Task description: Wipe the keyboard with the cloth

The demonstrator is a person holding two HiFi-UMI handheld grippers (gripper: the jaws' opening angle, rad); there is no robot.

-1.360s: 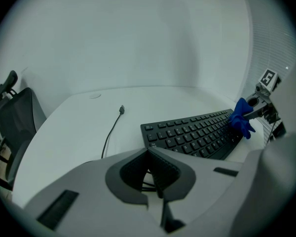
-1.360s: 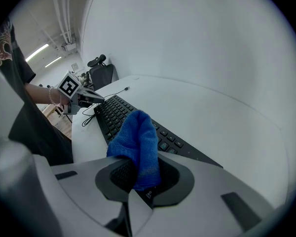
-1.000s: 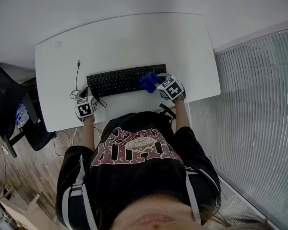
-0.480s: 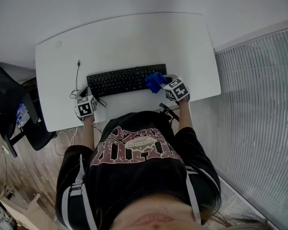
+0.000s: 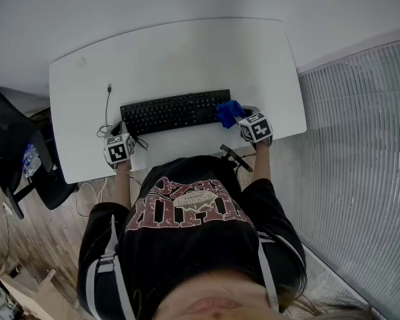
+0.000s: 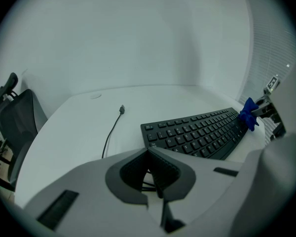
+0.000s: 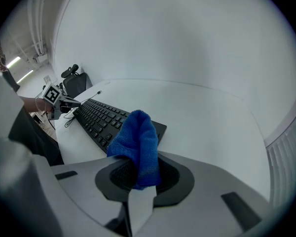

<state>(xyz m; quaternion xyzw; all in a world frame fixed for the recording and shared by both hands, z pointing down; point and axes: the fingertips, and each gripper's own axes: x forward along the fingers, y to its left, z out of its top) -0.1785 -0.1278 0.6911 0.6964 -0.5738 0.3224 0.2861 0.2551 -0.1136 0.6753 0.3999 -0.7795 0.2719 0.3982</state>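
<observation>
A black keyboard (image 5: 175,111) lies across the middle of the white desk (image 5: 187,52). My right gripper (image 5: 239,118) is shut on a blue cloth (image 5: 229,112), which rests at the keyboard's right end. In the right gripper view the cloth (image 7: 138,139) sticks up from between the jaws, over the keyboard's (image 7: 99,120) right corner. My left gripper (image 5: 119,136) sits at the desk's front, just off the keyboard's left end, jaws shut with nothing seen in them. From the left gripper view the keyboard (image 6: 197,135) runs right toward the cloth (image 6: 248,113).
A thin black cable with a USB plug (image 6: 113,127) trails on the desk left of the keyboard and coils near my left gripper. A black office chair (image 5: 13,152) stands off the desk's left side. A slatted surface (image 5: 360,159) lies to the right.
My right gripper has slid the blue cloth rightward along the keyboard, from near its right third to its right end. The left gripper has stayed put.
</observation>
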